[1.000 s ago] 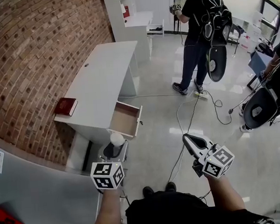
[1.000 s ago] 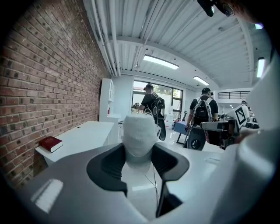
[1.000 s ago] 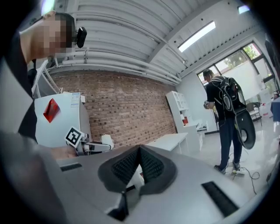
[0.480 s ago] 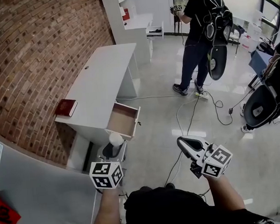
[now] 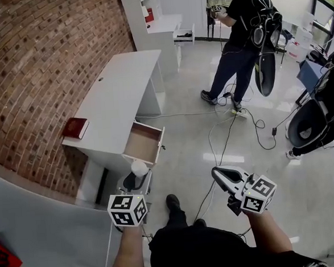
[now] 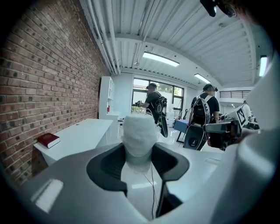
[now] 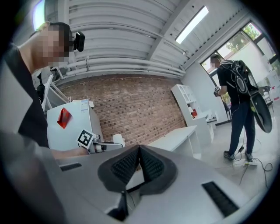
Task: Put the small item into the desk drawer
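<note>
My left gripper (image 5: 137,176) is shut on the small item (image 5: 138,168), a white, cloth-like lump that stands up between the jaws; in the left gripper view the small item (image 6: 139,133) fills the gap of the left gripper (image 6: 139,158). It hangs in the air just short of the white desk (image 5: 117,91), whose drawer (image 5: 142,142) is pulled open and looks bare inside. My right gripper (image 5: 219,175) is shut with nothing in it, out over the floor to the right; in its own view the right gripper (image 7: 139,149) has its ribbed pads pressed together.
A red book (image 5: 75,128) lies on the desk's near left corner. A brick wall (image 5: 42,64) runs along the left. A person with a backpack (image 5: 243,33) stands beyond, cables (image 5: 229,125) trail over the glossy floor, and chairs (image 5: 309,123) stand at the right.
I have stepped forward, one shoe now showing below the drawer. The person in the background has shifted stance. Both grippers keep their hold and pose.
</note>
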`<state>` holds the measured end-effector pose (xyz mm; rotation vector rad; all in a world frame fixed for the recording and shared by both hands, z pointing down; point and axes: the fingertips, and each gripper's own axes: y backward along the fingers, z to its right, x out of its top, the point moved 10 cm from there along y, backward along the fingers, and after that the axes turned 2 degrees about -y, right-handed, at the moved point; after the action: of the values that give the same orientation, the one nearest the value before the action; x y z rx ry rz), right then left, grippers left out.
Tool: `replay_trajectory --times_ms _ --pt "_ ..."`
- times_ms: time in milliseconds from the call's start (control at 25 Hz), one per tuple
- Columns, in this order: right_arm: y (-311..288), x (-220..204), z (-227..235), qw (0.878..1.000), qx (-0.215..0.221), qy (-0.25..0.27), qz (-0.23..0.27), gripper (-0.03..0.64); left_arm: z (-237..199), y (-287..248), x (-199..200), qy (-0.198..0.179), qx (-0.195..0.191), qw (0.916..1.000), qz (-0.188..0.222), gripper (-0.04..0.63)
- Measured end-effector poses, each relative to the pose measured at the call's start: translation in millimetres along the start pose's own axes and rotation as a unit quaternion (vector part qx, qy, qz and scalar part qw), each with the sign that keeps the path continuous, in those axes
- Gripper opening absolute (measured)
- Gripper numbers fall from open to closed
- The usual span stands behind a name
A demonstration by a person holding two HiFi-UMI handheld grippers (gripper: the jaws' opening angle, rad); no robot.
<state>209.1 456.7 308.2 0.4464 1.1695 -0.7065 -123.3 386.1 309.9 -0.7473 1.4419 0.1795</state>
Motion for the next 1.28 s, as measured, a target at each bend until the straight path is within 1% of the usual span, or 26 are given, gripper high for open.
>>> replay_trajectory --times_ms 160,400,680,880,1040,1280 --pt "-16.2 -1.8 17.4 1.0 -0.01 -0.006 -0.012 0.011 -19.1 -27.3 -1.3 0.002 -0.007 1.0 -0.005 0.189" --pt "-52.1 8.8 53.6 0.999 -0.041 -0.019 -0.024 0.011 -57.2 -82.9 12.6 0.012 -0.029 0.9995 -0.006 0.189" --pt "-123.8 28.6 94.3 0.998 -0.043 -0.023 -0.027 0.011 -111.8 -142.1 31.1 0.018 -0.045 0.9988 -0.009 0.189" --pt "-169.6 40.8 109.0 0.999 -0.033 -0.024 -0.036 0.011 -147.2 -164.5 43.5 0.022 -0.045 0.9987 -0.007 0.189" --pt "-198.0 47.3 117.3 0.998 -0.034 -0.025 -0.039 0.011 -174.6 -174.9 48.5 0.026 -0.044 0.9987 -0.001 0.189" --pt "-236.6 55.9 121.4 0.999 -0.038 -0.019 -0.027 0.011 -212.6 -182.0 54.2 0.025 -0.045 0.9986 0.008 0.189"
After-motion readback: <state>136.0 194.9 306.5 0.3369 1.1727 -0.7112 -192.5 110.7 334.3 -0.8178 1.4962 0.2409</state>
